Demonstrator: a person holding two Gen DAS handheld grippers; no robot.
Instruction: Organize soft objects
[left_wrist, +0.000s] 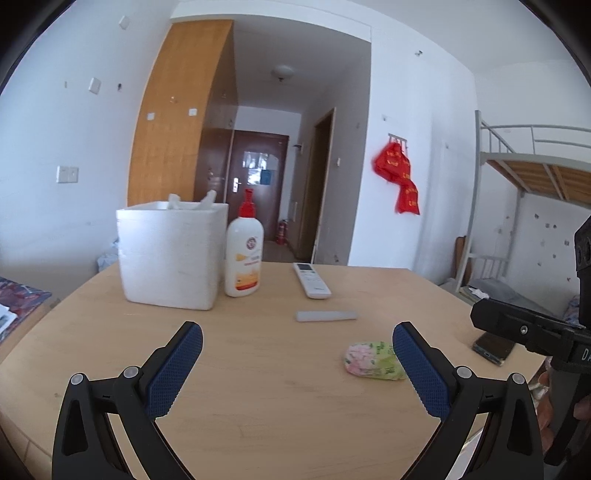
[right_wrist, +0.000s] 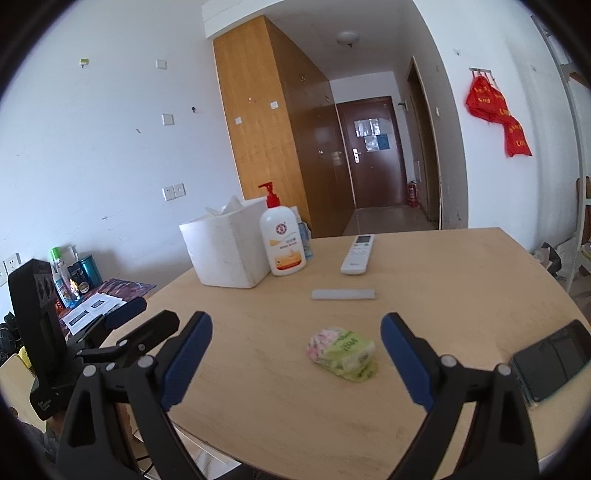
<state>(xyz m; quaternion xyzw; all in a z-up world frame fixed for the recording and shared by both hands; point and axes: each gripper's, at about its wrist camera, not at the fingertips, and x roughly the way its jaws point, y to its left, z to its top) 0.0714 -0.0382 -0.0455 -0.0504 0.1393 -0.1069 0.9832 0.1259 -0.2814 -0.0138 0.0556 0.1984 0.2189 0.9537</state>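
1. Left wrist view: the left tool (left_wrist: 297, 341) hangs low over the pale wooden worktop (left_wrist: 258, 369), its two blue, cross-hatched pads spread wide with only bare wood between them; it holds nothing.
2. The soft packet (left_wrist: 371, 360), a crinkled plastic pack in green and pink, lies flat on the worktop just beside the left tool's right-hand finger, partly hidden by it. Its long axis runs roughly left to right, tilted slightly down toward the right.
3. Farther back stand a white foam box (left_wrist: 171, 254) with white scraps poking above its rim, and, just beside it, a white pump bottle (left_wrist: 244, 258) with a red top. A white remote (left_wrist: 312, 280) and a flat grey strip (left_wrist: 327, 315) lie between the box and the packet. A dark phone (left_wrist: 493, 349) rests near the right edge, below the black body of the right tool (left_wrist: 532, 328).
4. Right wrist view: the right tool (right_wrist: 296, 330) is also spread wide and grips nothing. The soft packet (right_wrist: 341, 352) lies on the worktop (right_wrist: 443, 280) between its two blue textured fingers, touching neither, its pink end pointing left and its green end right, the long axis slanting down toward the right.
5. The phone (right_wrist: 552, 360) lies flat at the right, glossy and dark.
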